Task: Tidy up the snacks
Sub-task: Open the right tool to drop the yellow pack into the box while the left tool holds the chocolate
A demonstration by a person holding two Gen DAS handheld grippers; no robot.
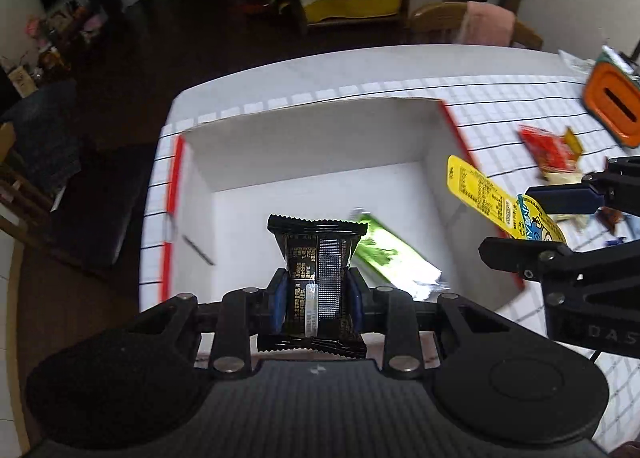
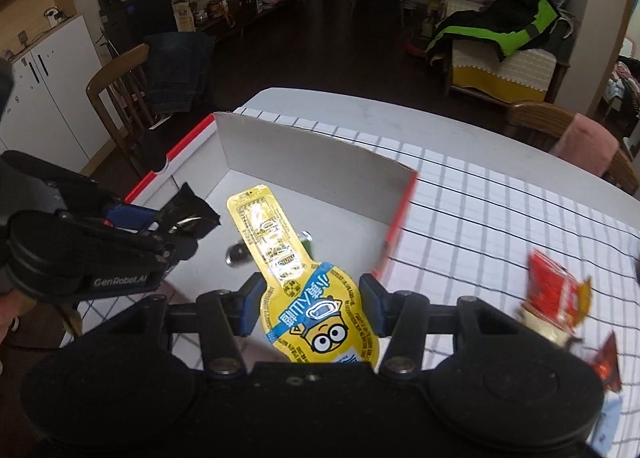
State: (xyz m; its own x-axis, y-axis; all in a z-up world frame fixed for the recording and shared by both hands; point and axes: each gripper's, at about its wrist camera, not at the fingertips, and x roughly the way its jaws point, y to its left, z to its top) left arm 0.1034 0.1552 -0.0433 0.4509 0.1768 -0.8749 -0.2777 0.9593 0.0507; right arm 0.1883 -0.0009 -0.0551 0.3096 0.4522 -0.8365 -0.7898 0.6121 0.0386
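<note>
My left gripper (image 1: 317,294) is shut on a black snack packet (image 1: 318,258) and hangs over the near side of an open white box with red edges (image 1: 320,145). A green and silver packet (image 1: 384,254) lies on the box floor. My right gripper (image 2: 312,308) is shut on a yellow pouch with a cartoon face (image 2: 316,314), whose long neck reaches over the box (image 2: 304,161). In the left wrist view the yellow pouch (image 1: 480,189) and the right gripper (image 1: 560,217) sit at the box's right wall. In the right wrist view the left gripper (image 2: 168,225) shows at the left with the black packet (image 2: 192,213).
The box stands on a white checked tablecloth (image 2: 500,217). Red snack packets (image 2: 556,294) lie on the cloth to the right of the box, also in the left wrist view as red packets (image 1: 548,149). An orange object (image 1: 612,101) sits at the far right. Wooden chairs (image 2: 120,85) stand around the table.
</note>
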